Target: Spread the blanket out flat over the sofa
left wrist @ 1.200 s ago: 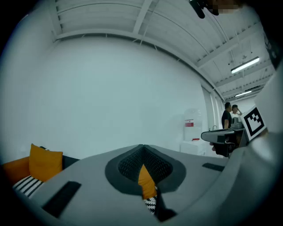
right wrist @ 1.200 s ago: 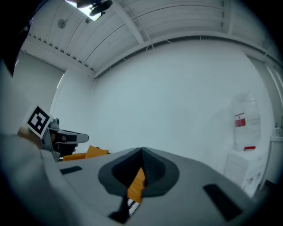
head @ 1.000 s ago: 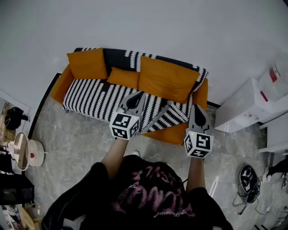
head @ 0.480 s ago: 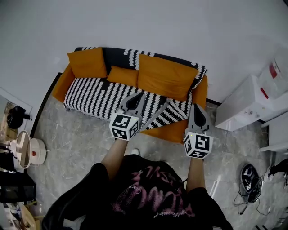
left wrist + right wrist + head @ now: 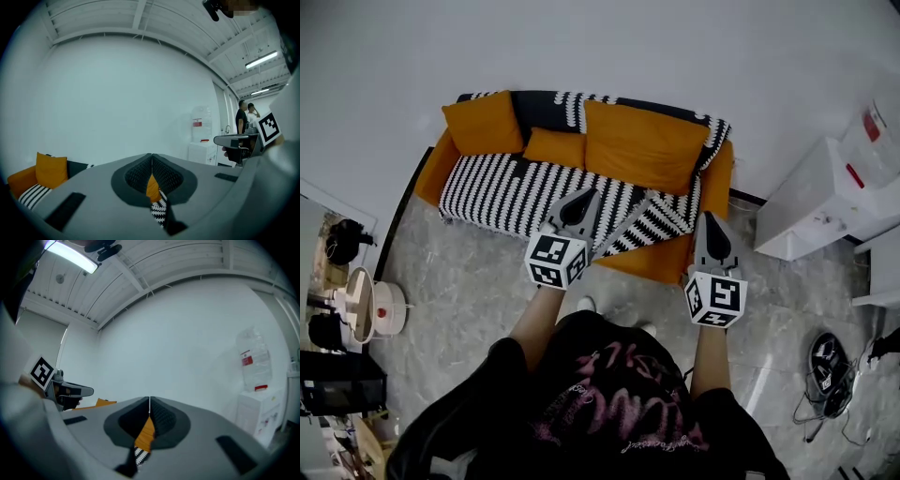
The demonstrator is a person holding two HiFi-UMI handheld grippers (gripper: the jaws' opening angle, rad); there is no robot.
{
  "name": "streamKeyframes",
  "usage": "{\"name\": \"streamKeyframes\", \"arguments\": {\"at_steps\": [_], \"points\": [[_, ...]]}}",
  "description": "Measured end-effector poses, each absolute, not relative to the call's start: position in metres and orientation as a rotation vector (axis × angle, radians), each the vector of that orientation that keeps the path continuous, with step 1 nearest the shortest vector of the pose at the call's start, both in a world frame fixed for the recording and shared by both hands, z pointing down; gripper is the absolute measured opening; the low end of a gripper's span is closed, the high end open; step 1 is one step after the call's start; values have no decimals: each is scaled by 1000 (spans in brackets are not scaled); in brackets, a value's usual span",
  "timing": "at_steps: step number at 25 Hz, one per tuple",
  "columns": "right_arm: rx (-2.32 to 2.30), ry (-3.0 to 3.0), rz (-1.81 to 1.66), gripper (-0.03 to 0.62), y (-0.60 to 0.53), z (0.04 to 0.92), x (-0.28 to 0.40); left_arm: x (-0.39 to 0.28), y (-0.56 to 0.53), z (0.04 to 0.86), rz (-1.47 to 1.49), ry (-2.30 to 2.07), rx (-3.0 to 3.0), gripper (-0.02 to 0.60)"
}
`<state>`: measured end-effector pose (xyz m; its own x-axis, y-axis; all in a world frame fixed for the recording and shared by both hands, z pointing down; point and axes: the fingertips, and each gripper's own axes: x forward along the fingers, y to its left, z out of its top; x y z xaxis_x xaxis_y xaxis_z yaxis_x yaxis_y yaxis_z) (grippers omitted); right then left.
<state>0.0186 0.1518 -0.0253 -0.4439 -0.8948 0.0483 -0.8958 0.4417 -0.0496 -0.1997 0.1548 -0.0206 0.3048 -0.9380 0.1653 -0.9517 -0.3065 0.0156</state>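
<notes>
An orange sofa stands against the white wall. A black-and-white striped blanket covers its seat and part of the backrest. Near the right end a flap of the blanket lies folded over, and bare orange seat shows in front of it. Three orange cushions lean on the backrest. My left gripper hovers above the middle of the seat, shut and holding nothing. My right gripper hangs over the sofa's right end, also shut and holding nothing. In both gripper views the jaws meet at their tips, with orange and striped fabric far below.
A white cabinet with a water bottle stands right of the sofa. Cables and a round black device lie on the floor at lower right. A small white table and a black box are at left. Two people stand far off.
The sofa has drifted slightly up in the head view. Both grippers stay shut in nearly the same pose above the sofa's front.
</notes>
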Motion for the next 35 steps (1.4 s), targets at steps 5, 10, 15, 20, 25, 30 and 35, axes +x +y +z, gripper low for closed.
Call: {"name": "streamKeyframes", "arguments": {"at_steps": [5,10,15,20,25,30,35], "points": [[1663,-2658,121,21,153,-21,32,-187,155,-16,223,-1761,2450,11],[1696,-2643,143,21,149,-17,44,-177,145,-13,236,-1733,2466,11],[1715,-2605,150,21,138,-10,46,-173,127,-3,230,-1690,2470,11],[1741,-2555,159,21,115,-1,42,-178,97,12,217,-1631,2474,11],[1767,-2500,183,21,78,7,22,-199,53,31,203,-1568,2458,11],[1767,-2425,215,21,45,21,-8,-229,12,55,200,-1497,2427,11],[1798,-2333,245,21,25,36,-30,-253,-17,80,203,-1405,2410,11]]}}
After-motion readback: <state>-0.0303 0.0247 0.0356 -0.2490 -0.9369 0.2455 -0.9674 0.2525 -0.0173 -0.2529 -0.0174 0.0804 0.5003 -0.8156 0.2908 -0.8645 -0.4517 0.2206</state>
